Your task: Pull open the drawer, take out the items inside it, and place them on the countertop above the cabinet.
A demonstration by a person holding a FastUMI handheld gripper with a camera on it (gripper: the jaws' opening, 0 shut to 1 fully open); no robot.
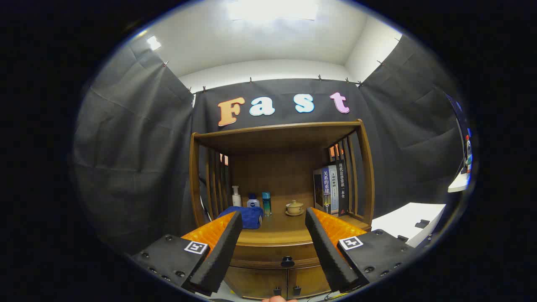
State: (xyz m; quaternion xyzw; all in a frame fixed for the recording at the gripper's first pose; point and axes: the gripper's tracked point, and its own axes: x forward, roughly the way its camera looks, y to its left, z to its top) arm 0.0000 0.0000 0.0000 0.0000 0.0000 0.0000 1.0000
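While the gripper (272, 247) hangs wide open and empty, the shut drawer's knob (287, 261) lies straight ahead between its fingers, slightly below.

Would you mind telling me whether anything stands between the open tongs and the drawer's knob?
Nothing visible does. The tongs are open, and the dark knob on the closed drawer sits in the gap between the fingers, with only open air before it. The blue cloth and bottles lie higher, on the countertop.
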